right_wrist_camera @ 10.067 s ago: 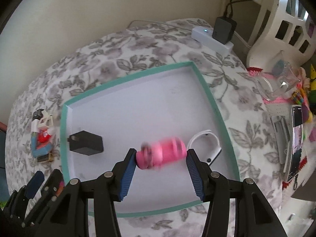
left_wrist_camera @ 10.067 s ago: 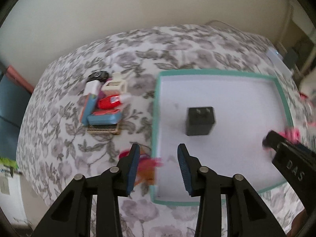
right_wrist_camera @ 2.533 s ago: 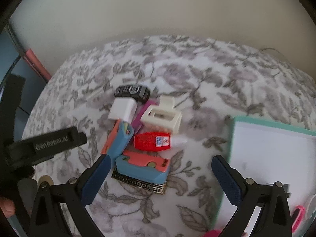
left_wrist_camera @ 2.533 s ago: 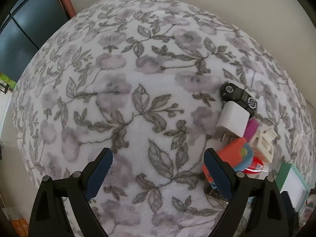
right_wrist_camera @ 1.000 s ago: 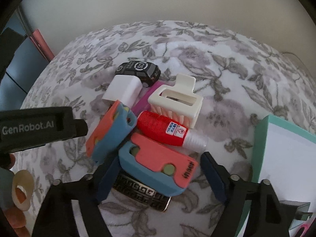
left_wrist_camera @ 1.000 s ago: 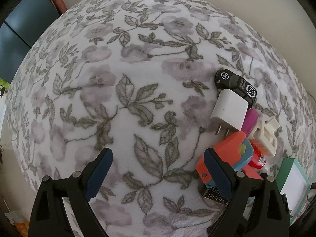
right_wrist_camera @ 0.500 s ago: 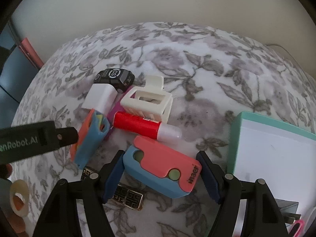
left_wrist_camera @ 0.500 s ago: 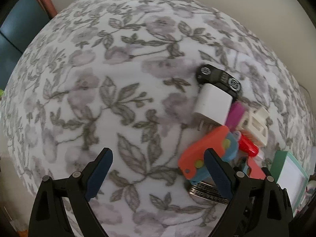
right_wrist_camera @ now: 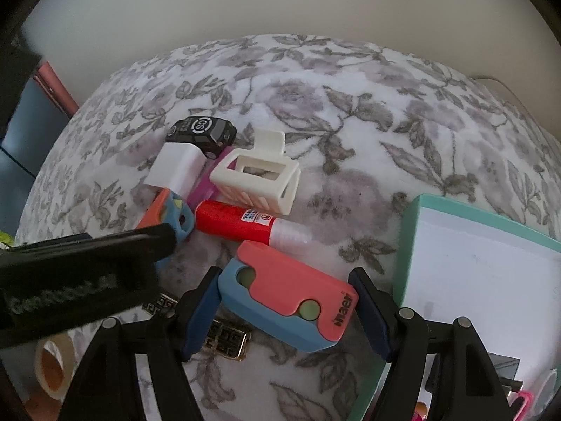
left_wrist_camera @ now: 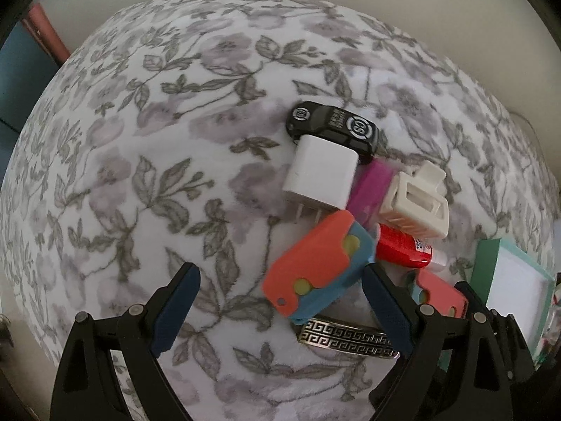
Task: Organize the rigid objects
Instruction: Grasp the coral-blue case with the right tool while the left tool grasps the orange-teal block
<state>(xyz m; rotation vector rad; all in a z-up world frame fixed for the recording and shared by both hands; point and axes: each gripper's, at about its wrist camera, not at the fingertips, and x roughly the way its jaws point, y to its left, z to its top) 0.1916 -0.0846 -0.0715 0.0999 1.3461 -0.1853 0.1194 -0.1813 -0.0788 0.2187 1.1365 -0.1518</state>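
Right wrist view: right gripper [right_wrist_camera: 285, 310] spread, its jaws bracketing the lower coral-blue case [right_wrist_camera: 285, 307] beside the teal tray [right_wrist_camera: 408, 245], presumably for transfer. Left gripper [left_wrist_camera: 280, 303] spread, empty, over the upper case [left_wrist_camera: 317, 261].

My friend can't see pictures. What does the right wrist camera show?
The right gripper straddles a coral-and-blue case, fingers apparently touching its ends. Behind it on a floral blanket lie a red glue tube, white hair claw, white charger and black toy car; a teal tray sits right.
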